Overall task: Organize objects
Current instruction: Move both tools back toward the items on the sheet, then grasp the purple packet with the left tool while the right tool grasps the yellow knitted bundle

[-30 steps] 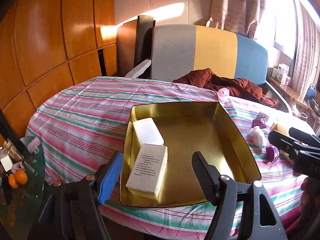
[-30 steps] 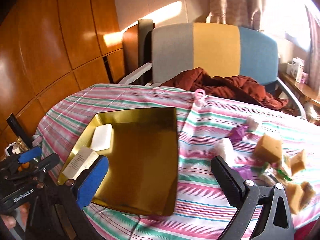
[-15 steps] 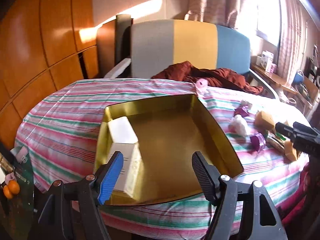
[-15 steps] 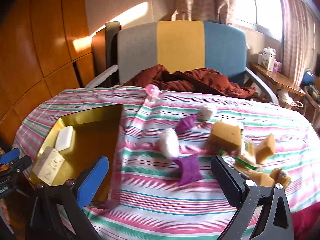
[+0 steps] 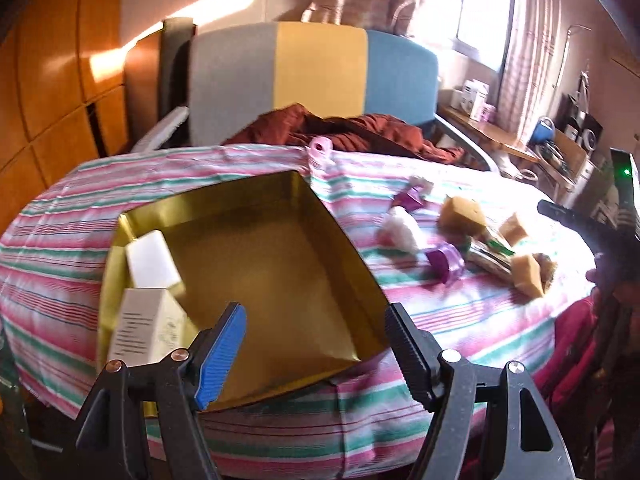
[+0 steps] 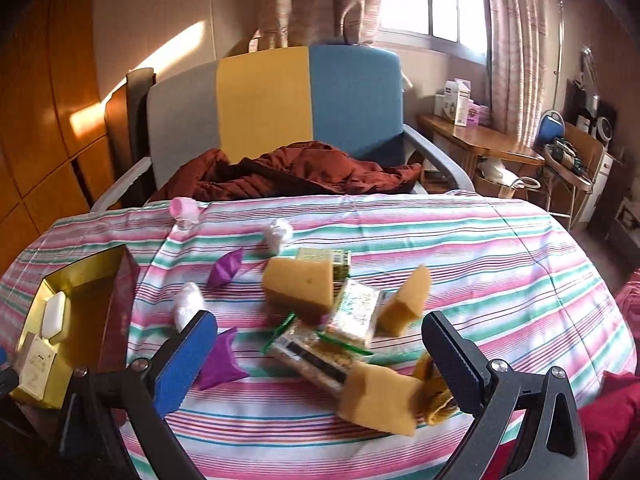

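1. Left wrist view: the left gripper (image 5: 316,344) gapes wide with nothing between its fingers, hovering over the near edge of the shallow gold metal tray (image 5: 344,240) on the pink-and-green striped cloth (image 5: 60,240).
2. Inside the tray, ahead-left of the blue finger pad, lie 1 white rectangular block (image 5: 152,260) and 1 white printed carton (image 5: 148,326), close together.
3. Ahead-right of the fingers, outside the tray, sit yellow sponge chunks (image 5: 460,212) and a purple wrapped piece (image 5: 444,260).
4. Right wrist view: the right gripper (image 6: 320,352) is also wide apart and empty.
5. Between and just beyond its fingers sit 1 large yellow sponge wedge (image 6: 300,284), foil snack packets (image 6: 352,312) and a purple paper wrap (image 6: 220,360); another sponge block (image 6: 376,400) lies near the black finger.
6. The gold tray (image 6: 120,280) lies far left of the blue finger.
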`<state>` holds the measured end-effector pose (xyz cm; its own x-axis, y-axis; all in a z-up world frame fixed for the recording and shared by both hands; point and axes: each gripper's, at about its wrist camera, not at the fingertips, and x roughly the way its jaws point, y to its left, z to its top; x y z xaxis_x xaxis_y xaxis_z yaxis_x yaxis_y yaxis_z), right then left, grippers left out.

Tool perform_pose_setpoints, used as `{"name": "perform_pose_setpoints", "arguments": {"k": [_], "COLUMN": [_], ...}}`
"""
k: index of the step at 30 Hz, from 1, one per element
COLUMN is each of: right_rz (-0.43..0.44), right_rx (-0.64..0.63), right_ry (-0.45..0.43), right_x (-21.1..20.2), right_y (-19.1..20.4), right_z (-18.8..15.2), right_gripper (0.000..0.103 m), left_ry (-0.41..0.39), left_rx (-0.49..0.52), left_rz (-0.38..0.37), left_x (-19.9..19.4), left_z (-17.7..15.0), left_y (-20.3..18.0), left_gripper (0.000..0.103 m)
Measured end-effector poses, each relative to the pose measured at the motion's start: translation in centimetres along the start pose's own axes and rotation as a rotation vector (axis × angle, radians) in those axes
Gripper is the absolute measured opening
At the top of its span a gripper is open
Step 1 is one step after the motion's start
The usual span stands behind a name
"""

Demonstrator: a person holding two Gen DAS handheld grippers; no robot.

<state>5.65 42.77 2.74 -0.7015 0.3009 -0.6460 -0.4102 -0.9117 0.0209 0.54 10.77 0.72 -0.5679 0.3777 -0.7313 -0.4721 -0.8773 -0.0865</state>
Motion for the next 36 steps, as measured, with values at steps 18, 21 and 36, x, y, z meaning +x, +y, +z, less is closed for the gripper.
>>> {"name": "perform_pose_setpoints", "arguments": {"k": [18,21,36], "right_rz": [-0.003,0.007,0.055], "right_rx": [0.573,0.562,0.587], "right_ry": [0.026,0.047,0.032], "right_x": [2.6,3.2,3.0], "right_y": [-13.9,-13.7,-14.2], "right_z": [-1.9,-1.9,-2.0], "right_gripper": [0.103,0.103,0.103], "left_ry": [0.177,0.220,0.336], "left_rx": [0.133,0.116,-0.044], "left_rz": [-0.254,-0.255,-0.119], "left_x": [7.7,10.0,21.0], "left_z": [3.6,4.1,5.4], "left_y": [-11.4,-13.0,-15.2], "left_gripper": [0.070,0.065,0.061]}}
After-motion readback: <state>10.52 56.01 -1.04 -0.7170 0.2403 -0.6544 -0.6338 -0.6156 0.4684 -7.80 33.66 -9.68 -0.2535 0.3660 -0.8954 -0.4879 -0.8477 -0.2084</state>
